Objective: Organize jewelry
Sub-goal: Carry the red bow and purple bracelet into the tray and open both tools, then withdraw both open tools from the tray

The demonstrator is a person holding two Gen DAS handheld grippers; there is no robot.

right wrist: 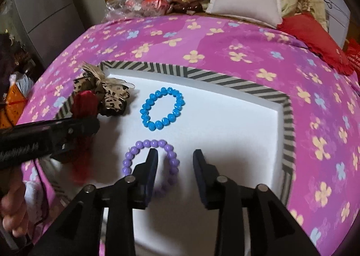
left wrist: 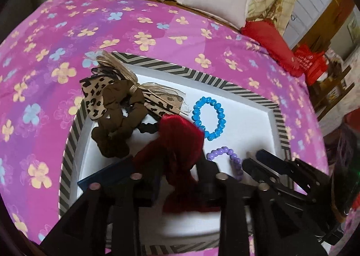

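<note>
Left wrist: left tongs (left wrist: 177, 179) clamped on red scrunchie (left wrist: 177, 143), over tray (left wrist: 279, 118) left half, beside brown scrunchie (left wrist: 119, 125).

Right wrist: right tongs (right wrist: 175, 166) apart, straddling purple bracelet's (right wrist: 144, 150) right arc; blue bracelet (right wrist: 163, 108) lies farther ahead. Right tongs nearer both bracelets.

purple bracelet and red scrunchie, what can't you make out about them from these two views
- Purple bracelet: near arc hidden behind a right gripper finger, right wrist view; mostly hidden in left wrist view.
- Red scrunchie: lower part covered by the left gripper, left wrist view; grip contact unclear.
- Tray: near edge cut off.
</note>
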